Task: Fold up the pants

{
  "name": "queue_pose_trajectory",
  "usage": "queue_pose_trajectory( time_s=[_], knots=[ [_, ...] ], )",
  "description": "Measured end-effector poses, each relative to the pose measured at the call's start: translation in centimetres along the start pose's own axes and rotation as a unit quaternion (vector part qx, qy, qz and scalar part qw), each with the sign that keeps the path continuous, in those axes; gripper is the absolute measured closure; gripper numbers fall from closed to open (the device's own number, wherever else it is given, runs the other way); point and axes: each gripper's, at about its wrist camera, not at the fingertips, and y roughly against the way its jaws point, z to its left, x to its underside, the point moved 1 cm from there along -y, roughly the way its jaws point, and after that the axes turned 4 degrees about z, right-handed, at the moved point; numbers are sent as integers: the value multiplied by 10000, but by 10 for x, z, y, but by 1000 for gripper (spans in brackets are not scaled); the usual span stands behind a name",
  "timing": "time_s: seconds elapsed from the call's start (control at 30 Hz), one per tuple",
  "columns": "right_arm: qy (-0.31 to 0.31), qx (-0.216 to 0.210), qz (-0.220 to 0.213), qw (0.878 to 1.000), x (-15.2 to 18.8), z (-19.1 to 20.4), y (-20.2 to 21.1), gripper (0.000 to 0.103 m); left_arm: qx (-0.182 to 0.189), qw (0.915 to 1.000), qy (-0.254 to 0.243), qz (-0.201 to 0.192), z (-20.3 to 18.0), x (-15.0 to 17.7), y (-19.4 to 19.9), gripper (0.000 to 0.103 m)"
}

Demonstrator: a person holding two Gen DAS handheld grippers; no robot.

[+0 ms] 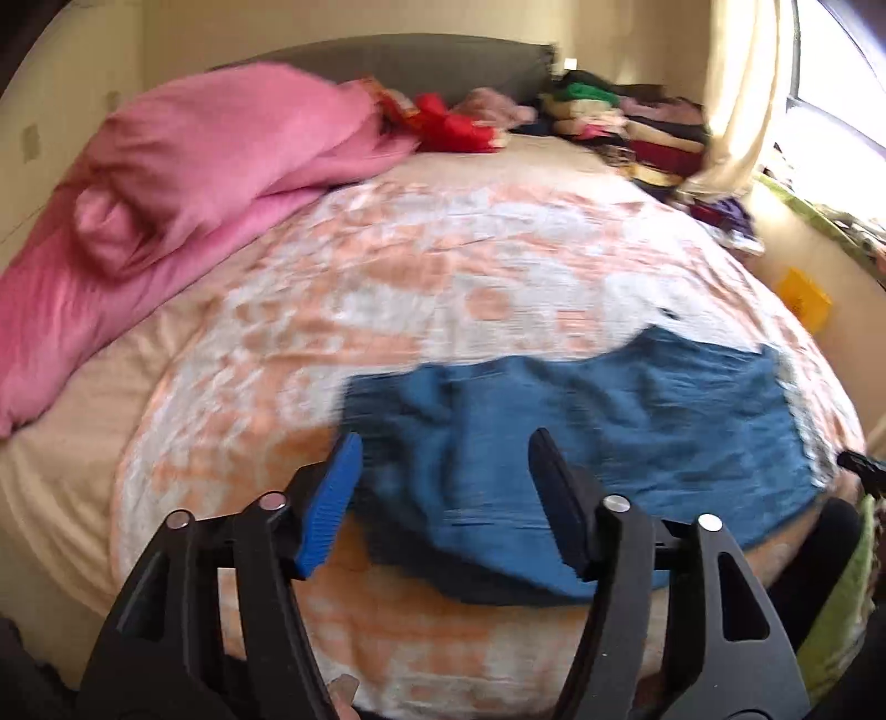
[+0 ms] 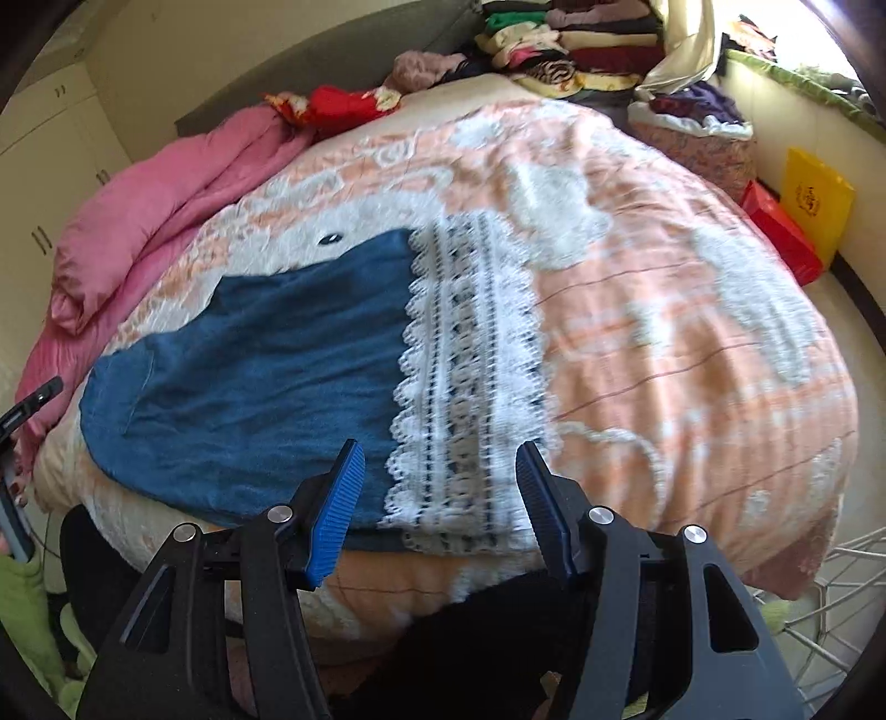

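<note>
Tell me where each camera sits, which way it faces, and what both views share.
Left wrist: on the left gripper, open, looking across the bed at the blue end of the pants and the pink duvet; the person's body is not clearly visible.
Right wrist: on the right gripper, open, above the pants' white lace hem; the left gripper's edge shows at far left.
Shared: pants, orange-and-white bedspread, pink duvet, stacked clothes.

Blue pants point(image 2: 249, 354), seemingly white-lace-trimmed
</note>
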Motion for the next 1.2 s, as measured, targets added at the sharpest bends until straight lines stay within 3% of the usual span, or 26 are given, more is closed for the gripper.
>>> queue_pose_trajectory(
  time_s=[0.1,0.17,0.27,0.33,0.4,0.6,0.7,0.83,0.97,1.2],
  knots=[
    [-147,98,30,9998,-2,-13,-3,48,328,9984,-422,174,-38,0,-17,47],
    [-189,117,158,9996,-1,-18,-9,54,533,9963,-606,310,-59,4,-31,47],
    [-103,63,463,9989,5,-17,-23,86,679,9921,-837,641,-84,11,-58,47],
    [124,154,459,9987,10,-11,-23,90,528,9902,-984,842,-91,19,-75,47],
    [215,235,480,9983,14,-11,-18,90,346,9888,-1058,991,-91,27,-88,47],
    [290,378,576,9972,21,-13,-23,88,423,9888,-936,1083,-81,36,-95,46],
    [348,566,572,9961,18,-11,-19,76,436,9883,-976,1088,-84,36,-96,43],
    [385,585,204,9973,9,-5,-2,72,464,9883,-996,1057,-87,33,-93,42],
    [686,487,-77,9964,-4,12,4,68,657,9894,-1022,791,-92,14,-77,42],
    [1139,213,10,9933,-25,45,-21,67,725,9862,-1439,375,-119,-41,-78,42]
  ],
)
